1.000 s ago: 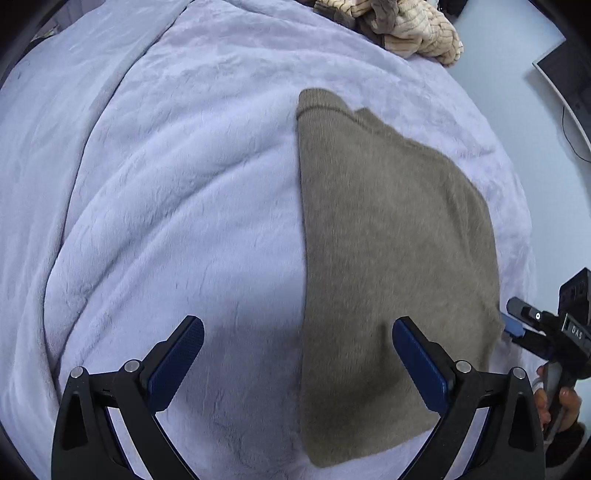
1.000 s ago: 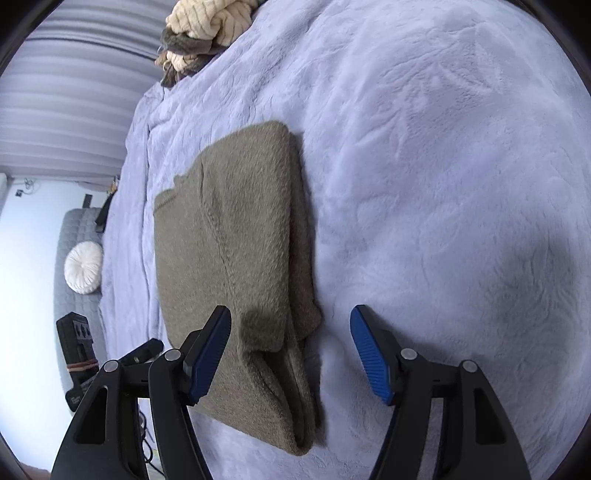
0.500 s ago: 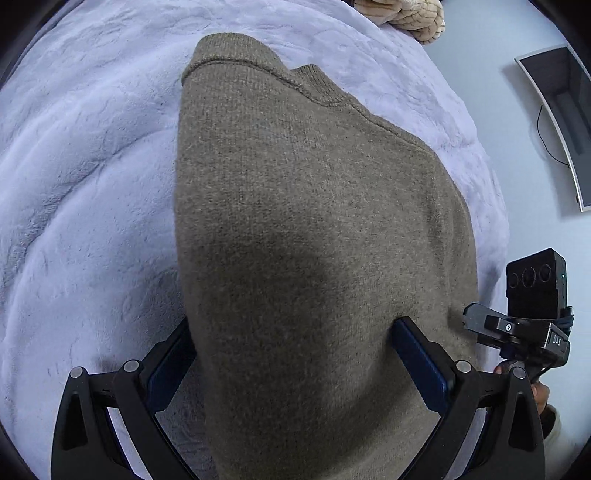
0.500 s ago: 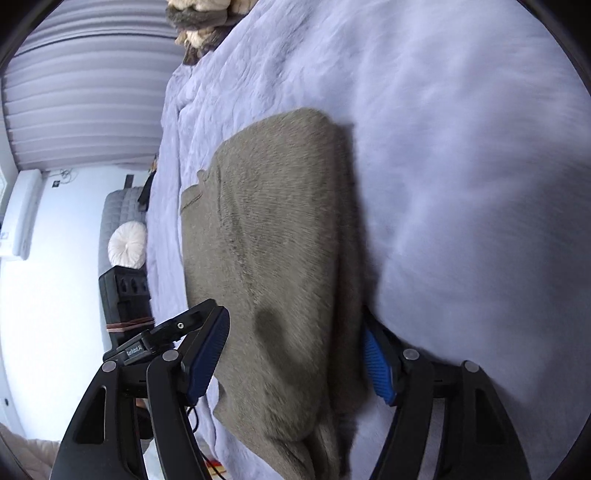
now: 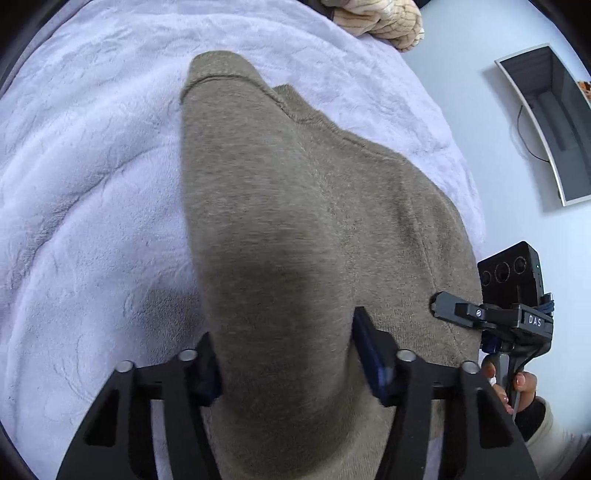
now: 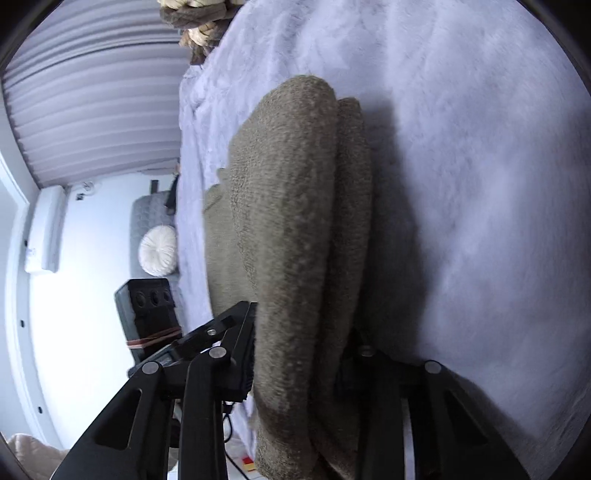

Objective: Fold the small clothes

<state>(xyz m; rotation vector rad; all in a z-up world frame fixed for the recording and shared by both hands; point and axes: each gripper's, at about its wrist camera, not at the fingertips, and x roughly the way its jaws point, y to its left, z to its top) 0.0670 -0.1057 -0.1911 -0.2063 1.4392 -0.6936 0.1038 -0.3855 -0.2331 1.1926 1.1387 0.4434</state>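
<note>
An olive-brown knit sweater (image 5: pixel 295 221) lies partly folded on a pale lilac fleece blanket (image 5: pixel 92 184). My left gripper (image 5: pixel 288 365) is shut on the sweater's near edge; the cloth bulges up between its blue pads and hides most of them. My right gripper (image 6: pixel 299 354) is shut on the sweater's (image 6: pixel 295 221) other near corner, where several folded layers pass between its jaws. The right gripper also shows at the right edge of the left wrist view (image 5: pixel 498 314), held by a hand.
A heap of beige and brown clothes (image 5: pixel 380 18) lies at the blanket's far end. A wall screen (image 5: pixel 546 122) is on the right. In the right wrist view a grey couch with a white round cushion (image 6: pixel 159 251) stands beyond the bed (image 6: pixel 480 184).
Both grippers moved forward over the sweater's near edge and closed on it. The cloth now bulges up between the jaws, where a second ago both stood open.
</note>
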